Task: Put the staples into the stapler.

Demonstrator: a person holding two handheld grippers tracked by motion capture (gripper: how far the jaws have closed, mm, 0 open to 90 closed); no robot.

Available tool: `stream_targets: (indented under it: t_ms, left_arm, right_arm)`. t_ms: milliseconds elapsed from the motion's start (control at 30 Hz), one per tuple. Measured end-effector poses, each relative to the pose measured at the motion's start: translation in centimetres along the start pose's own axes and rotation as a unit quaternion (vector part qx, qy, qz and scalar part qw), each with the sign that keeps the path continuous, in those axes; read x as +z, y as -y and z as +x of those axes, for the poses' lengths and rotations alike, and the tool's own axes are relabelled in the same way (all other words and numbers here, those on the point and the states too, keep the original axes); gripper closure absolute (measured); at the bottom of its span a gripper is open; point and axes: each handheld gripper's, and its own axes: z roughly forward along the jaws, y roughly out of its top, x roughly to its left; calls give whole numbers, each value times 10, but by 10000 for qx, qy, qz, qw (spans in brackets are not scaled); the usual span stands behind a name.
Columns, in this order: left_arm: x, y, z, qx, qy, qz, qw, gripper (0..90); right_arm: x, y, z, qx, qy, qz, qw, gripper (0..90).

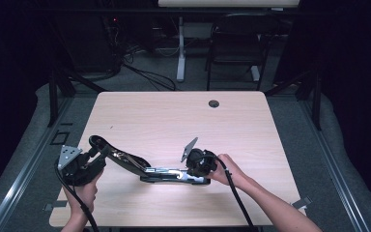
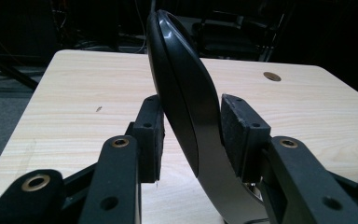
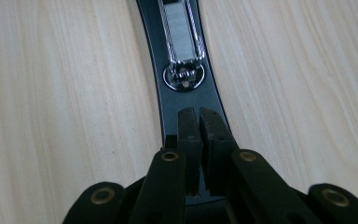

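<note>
A large black stapler (image 1: pixel 166 174) lies swung open on the light wood table (image 1: pixel 174 121), its base flat near the front edge. Its curved top arm (image 1: pixel 121 157) rises toward the left. My left gripper (image 1: pixel 101 153) is shut on that arm; in the left gripper view the glossy black arm (image 2: pixel 182 93) stands upright between the two pads (image 2: pixel 242 130). My right gripper (image 1: pixel 193 174) points down at the base's right end. In the right gripper view its jaws (image 3: pixel 199 123) are shut with nothing seen between them, just above the black base (image 3: pixel 168 107) and near the chrome staple channel (image 3: pixel 182 37).
A round cable hole (image 1: pixel 214 103) sits in the table's far edge. Beyond the table stand a black chair (image 1: pixel 236 43) and a white desk leg (image 1: pixel 180 48), with cables on the floor. Bare tabletop stretches behind and to the right of the stapler.
</note>
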Motion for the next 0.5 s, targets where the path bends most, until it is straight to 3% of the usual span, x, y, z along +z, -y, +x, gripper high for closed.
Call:
stream_targets:
  t_ms: [300, 467, 500]
  left_arm:
    - [0, -1, 2, -53, 108, 35, 9999, 614]
    - [-1, -1, 1, -49, 112, 38, 9999, 615]
    - [0, -1, 1, -45, 106, 28, 9999, 616]
  right_arm:
    - [16, 4, -3, 105, 31, 317, 9994, 900]
    - [16, 5, -4, 139, 1, 243, 9996, 900]
    - [16, 5, -3, 156, 150, 244, 9995, 900]
